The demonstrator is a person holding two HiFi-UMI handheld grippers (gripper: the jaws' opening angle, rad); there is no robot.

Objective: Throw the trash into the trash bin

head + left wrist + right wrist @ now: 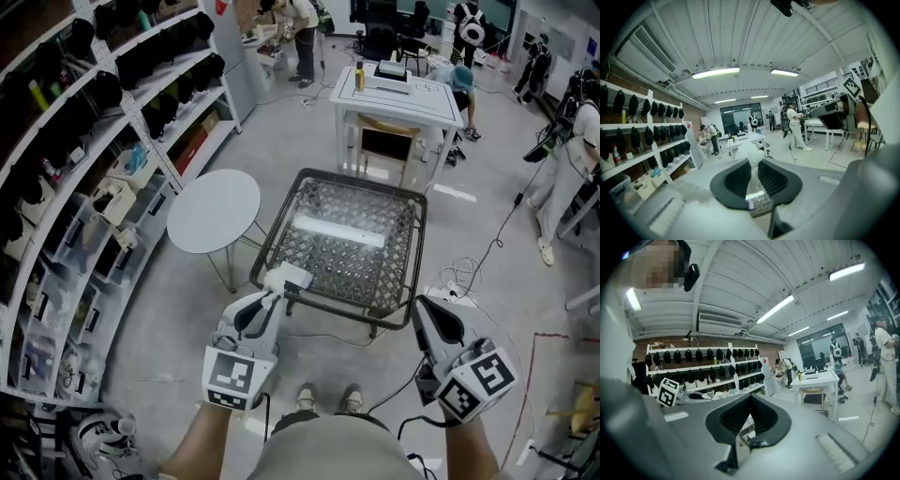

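Observation:
A crumpled white tissue is pinched in my left gripper, which hangs over the near left corner of the glass-topped table. In the left gripper view the tissue stands up between the dark pads of the left gripper, which is shut on it. My right gripper hovers at the table's near right corner. In the right gripper view the right gripper has its jaws drawn together with nothing between them. I see no trash bin in any view.
A round white side table stands left of the glass table. Shelving with dark caps and boxes lines the left wall. A white table stands behind, with people around it. Cables lie on the floor at the right.

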